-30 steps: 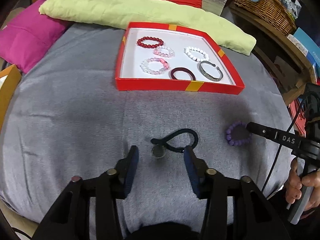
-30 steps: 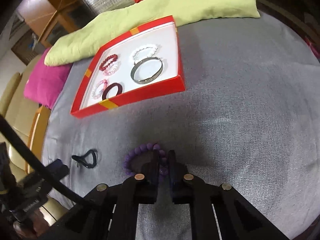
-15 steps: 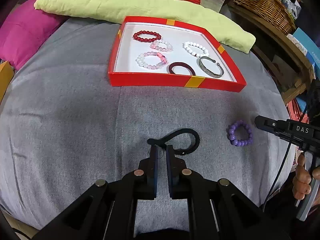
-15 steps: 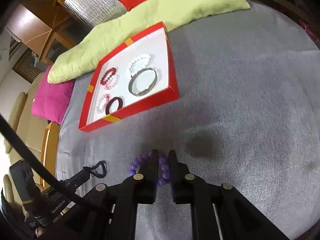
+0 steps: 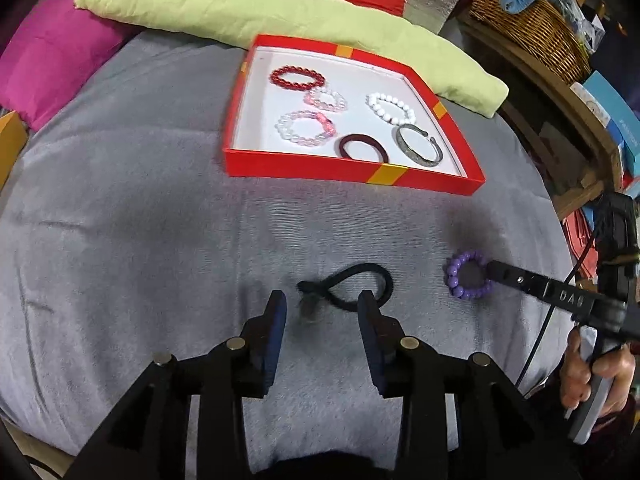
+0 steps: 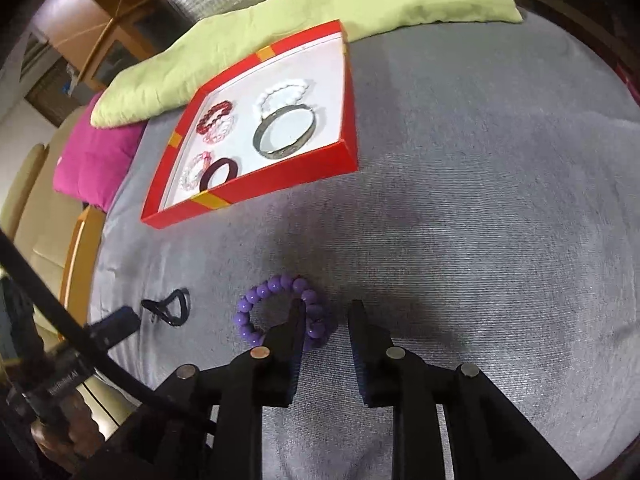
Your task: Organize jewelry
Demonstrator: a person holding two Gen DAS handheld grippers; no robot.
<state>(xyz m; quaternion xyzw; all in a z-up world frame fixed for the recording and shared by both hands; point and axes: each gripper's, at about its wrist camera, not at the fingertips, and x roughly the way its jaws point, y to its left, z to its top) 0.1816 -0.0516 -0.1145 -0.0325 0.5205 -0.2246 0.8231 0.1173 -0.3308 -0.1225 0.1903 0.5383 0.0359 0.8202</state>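
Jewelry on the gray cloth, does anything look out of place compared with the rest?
Yes. The purple bead bracelet and black cord lie loose on the gray cloth, outside the red tray that holds the others.

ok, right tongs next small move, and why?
Probably close on the purple bead bracelet. The right tongs are open with one finger inside the loop, the other outside, beads between them, and the bracelet lies on the grey cloth, outside the red tray.

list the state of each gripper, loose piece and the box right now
left gripper: open, over the cloth
right gripper: open, one finger inside the purple bracelet
purple bracelet: flat on cloth, outside box
black cord: loose on cloth
red box: lidless, six bracelets inside
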